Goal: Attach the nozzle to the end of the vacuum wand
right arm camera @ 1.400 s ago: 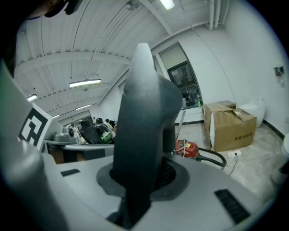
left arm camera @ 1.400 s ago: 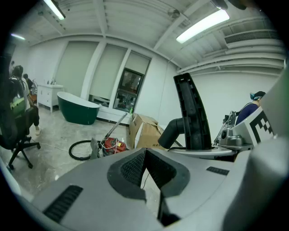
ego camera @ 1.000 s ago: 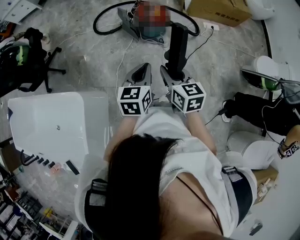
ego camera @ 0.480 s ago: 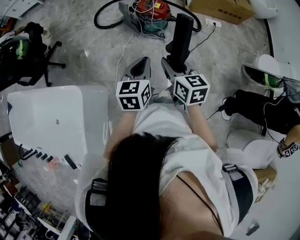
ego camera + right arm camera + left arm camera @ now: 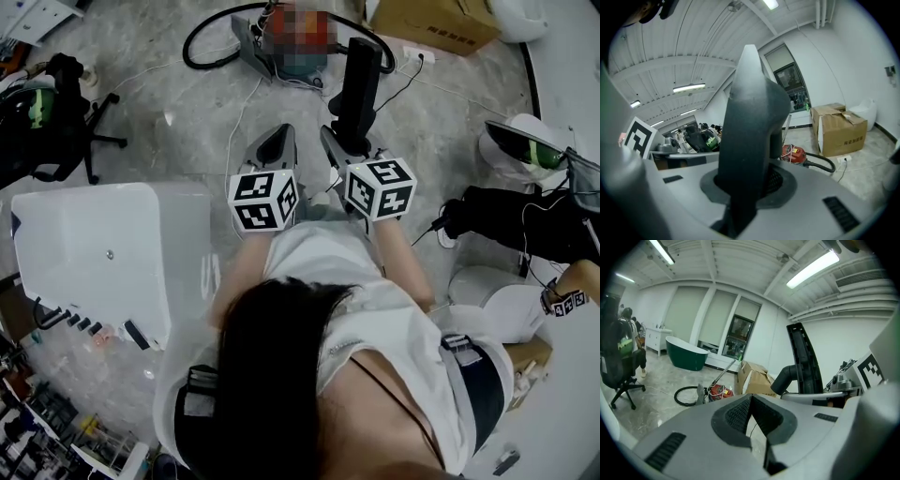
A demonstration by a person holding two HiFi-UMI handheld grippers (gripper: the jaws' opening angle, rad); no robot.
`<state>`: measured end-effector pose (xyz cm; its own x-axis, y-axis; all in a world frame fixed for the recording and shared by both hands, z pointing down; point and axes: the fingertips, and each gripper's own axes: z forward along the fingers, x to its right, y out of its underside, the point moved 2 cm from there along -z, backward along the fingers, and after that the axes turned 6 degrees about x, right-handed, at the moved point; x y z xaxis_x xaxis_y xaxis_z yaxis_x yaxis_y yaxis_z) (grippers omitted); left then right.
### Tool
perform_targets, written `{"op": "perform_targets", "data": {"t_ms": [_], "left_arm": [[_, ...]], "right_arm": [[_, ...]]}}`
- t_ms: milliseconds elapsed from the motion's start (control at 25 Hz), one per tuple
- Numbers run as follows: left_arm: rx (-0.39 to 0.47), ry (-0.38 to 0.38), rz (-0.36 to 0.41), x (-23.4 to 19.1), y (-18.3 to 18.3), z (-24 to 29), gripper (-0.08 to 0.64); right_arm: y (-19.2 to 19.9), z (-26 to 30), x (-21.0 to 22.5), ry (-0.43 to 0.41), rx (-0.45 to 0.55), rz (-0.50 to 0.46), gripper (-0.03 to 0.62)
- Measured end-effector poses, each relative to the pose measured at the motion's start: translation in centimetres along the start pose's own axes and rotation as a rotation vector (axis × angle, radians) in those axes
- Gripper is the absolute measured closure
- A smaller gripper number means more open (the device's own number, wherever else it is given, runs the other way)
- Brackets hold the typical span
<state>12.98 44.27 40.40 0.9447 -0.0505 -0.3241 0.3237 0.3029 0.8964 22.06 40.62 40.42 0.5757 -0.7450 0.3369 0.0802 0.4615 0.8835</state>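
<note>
Head view: nozzle (image 5: 362, 75) in right tool (image 5: 349, 142)

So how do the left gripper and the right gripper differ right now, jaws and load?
The left gripper has its jaws shut together with nothing between them; the right gripper has its jaws closed on the black plastic vacuum nozzle. The left gripper's view ahead is open; the right gripper's is largely blocked by the upright nozzle. Both are grey, carry a marker cube and point forward side by side.
</note>
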Motion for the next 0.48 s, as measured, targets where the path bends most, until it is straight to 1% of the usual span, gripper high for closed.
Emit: {"op": "perform_targets", "data": {"t_ms": [240, 480], "left_arm": [[0.001, -0.008, -0.016, -0.9, -0.2, 0.8, 0.557], [0.002, -0.008, -0.008, -2.0, -0.9, 2.5, 0.557]], "right_arm": [[0.0, 0.9, -0.2, -0.011, -0.019, -0.019, 0.505], [-0.5, 2.4, 0.8, -0.001, -0.024, -0.012, 0.505]]}}
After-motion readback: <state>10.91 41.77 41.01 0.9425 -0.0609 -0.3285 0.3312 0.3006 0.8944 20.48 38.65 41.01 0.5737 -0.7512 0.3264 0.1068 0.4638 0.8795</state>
